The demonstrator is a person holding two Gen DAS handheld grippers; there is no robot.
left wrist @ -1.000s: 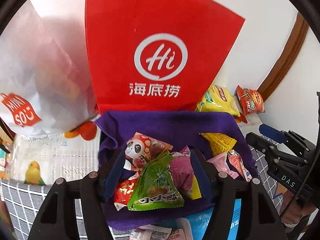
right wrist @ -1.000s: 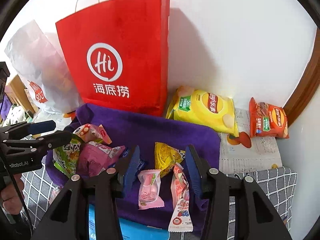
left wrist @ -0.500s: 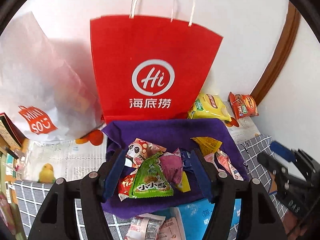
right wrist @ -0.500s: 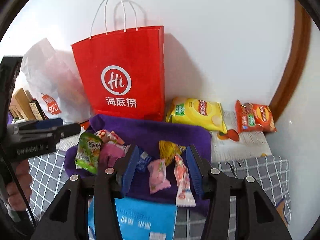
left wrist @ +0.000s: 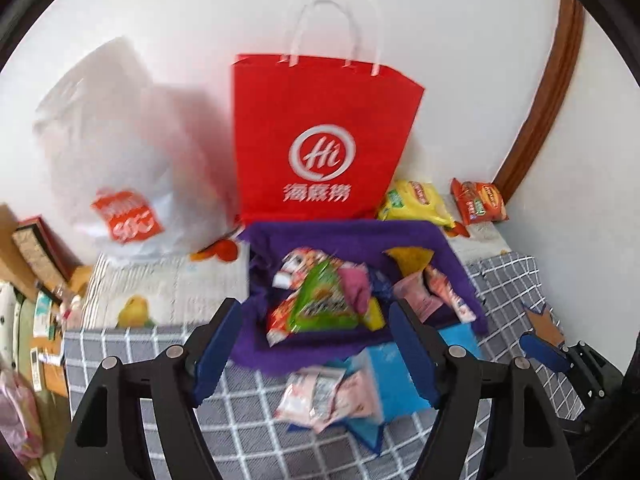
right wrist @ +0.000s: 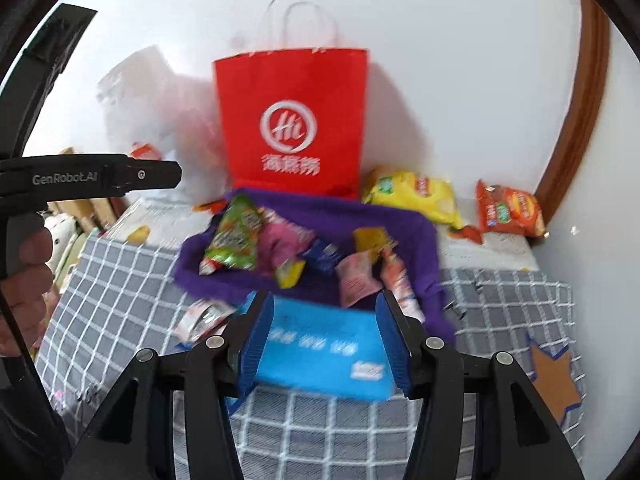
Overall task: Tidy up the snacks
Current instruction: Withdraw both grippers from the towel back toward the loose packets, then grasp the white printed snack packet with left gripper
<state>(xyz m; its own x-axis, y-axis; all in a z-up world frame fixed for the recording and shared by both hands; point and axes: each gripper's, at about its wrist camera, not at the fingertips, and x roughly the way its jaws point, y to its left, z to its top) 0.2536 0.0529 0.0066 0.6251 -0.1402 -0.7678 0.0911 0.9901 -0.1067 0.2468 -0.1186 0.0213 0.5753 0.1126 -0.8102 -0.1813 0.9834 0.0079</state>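
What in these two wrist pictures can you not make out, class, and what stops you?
- Left wrist view: print on the green snack packet, smeared by motion blur.
- Right wrist view: white lettering on the flat blue box, blurred.
- Both views: contents of the tall red paper bag, hidden by its wall.
- Left wrist view: right claw, cut off by the edge.

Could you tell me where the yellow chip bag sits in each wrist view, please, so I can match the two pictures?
Left wrist view: the yellow chip bag lies right of centre, against the wall, at the red paper bag's lower right corner.
Right wrist view: the yellow chip bag lies right of centre, again just right of the red paper bag.
Shared landmark: the red paper bag; the orange snack packet lies further right.
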